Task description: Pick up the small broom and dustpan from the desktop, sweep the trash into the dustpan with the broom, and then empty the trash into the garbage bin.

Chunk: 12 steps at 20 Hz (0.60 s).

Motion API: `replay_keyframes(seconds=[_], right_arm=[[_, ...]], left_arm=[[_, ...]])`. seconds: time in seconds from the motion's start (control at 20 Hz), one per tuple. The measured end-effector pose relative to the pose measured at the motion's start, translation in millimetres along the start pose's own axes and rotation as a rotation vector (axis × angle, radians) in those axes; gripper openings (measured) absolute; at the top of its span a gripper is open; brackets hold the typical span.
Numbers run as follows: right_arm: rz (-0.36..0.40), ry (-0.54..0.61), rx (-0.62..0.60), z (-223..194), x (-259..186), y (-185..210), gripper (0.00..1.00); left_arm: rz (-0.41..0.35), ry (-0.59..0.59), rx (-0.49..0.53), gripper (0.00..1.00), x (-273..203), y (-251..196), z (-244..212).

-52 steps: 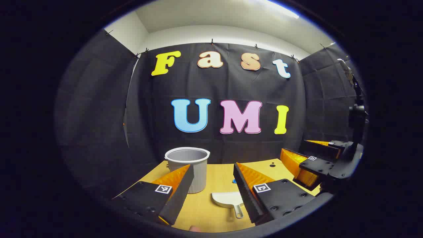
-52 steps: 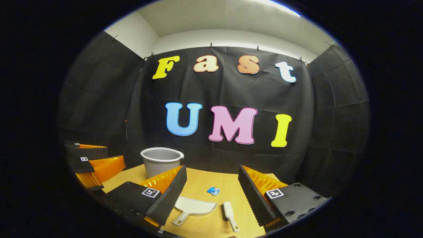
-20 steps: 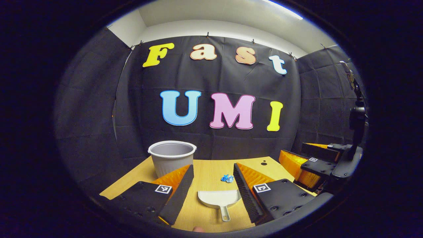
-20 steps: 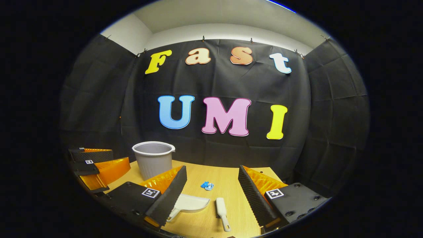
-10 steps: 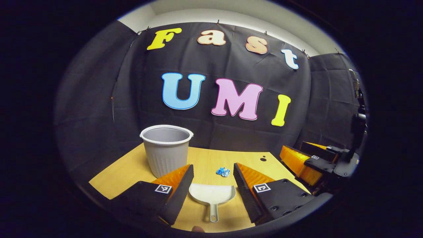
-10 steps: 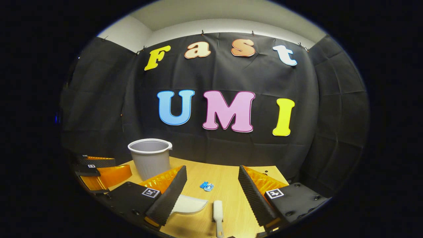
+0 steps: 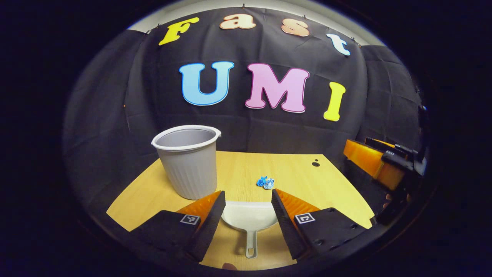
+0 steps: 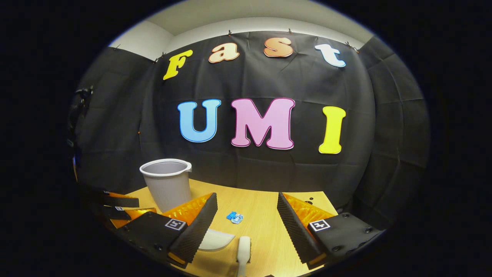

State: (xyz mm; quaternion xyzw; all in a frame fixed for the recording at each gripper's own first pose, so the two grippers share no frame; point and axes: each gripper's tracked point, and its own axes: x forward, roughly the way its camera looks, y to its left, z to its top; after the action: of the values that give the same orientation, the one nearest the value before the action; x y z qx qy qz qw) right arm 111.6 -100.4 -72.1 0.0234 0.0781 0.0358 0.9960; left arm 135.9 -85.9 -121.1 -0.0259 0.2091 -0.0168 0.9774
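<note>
Left gripper (image 7: 247,202) fingers apart above dustpan (image 7: 249,216) near front edge of tabletop (image 7: 300,173); right gripper (image 8: 246,215) fingers apart above broom (image 8: 243,246).

Both cams sit low over the near edge of the light wooden desktop (image 7: 292,169), facing the back wall at 12 o'clock. Left gripper view pitches down more. Shared: pale grey ribbed plastic bin (image 7: 188,161) (image 8: 166,182), small crumpled blue scrap (image 7: 265,182) (image 8: 234,217), white plastic dustpan (image 7: 249,217) (image 8: 215,240).
</note>
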Motion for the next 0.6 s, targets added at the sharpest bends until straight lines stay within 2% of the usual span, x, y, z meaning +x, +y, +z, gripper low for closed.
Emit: replay_keyframes(seconds=[0.25, 0.45, 0.6], right_arm=[[0.034, 0.009, -0.049, -13.5, 17.6, -16.6, 1.0], [0.071, 0.049, 0.022, -33.8, 27.8, -25.0, 1.0], [0.114, 0.126, 0.108, -55.2, 33.1, -24.8, 1.0]], left_arm=[[-0.05, 0.292, -0.021, 0.75, 23.2, -15.8, -72.2], [-0.051, 0.486, 0.0, 0.75, 38.1, -17.0, -118.8], [-0.042, 0.618, -0.066, 0.75, 46.4, -19.3, -139.7]])
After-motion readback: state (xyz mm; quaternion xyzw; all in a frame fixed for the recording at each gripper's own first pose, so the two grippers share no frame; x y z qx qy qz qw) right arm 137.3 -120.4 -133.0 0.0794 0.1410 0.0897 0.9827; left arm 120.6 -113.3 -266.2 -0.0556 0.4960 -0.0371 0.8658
